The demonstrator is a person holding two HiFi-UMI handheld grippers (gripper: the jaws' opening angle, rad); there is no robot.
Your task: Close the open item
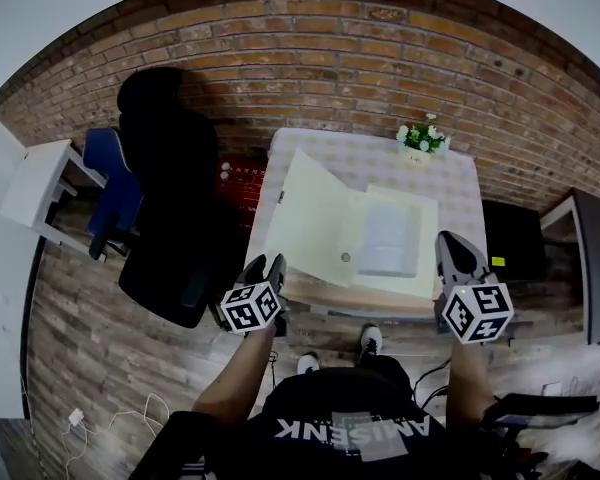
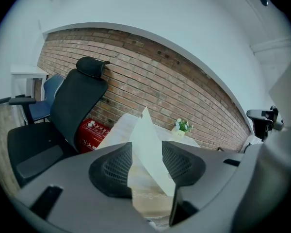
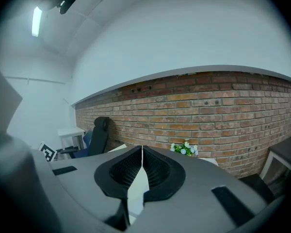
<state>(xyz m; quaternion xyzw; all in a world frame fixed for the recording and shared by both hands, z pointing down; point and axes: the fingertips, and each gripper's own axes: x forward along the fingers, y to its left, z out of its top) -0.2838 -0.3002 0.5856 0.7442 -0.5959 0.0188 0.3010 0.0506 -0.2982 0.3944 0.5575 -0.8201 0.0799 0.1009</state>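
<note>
On the table (image 1: 450, 173) an open folder (image 1: 352, 240) is lying, left hand-held gripper (image 1: 264, 266) hovering wide near its raised cover (image 1: 305, 218), right hand-held gripper (image 1: 450, 246) shut, empty; next likely pinching cover, folding it down.

A tall black chair (image 1: 175, 218) stands on the wood floor (image 1: 90, 348) to the left of the table (image 1: 455, 193), and a blue chair (image 1: 110, 183) sits just behind it, next to a small white side table (image 1: 35, 183). A red box (image 1: 242, 180) sits low between the black chair and the table, close to the brick wall (image 1: 380, 58). A little pot of white flowers (image 1: 423, 138) stands at the far end of the table, a black box (image 1: 513, 238) sits on the floor at the right, and a white cable (image 1: 110, 423) lies on the floor at the near left.
</note>
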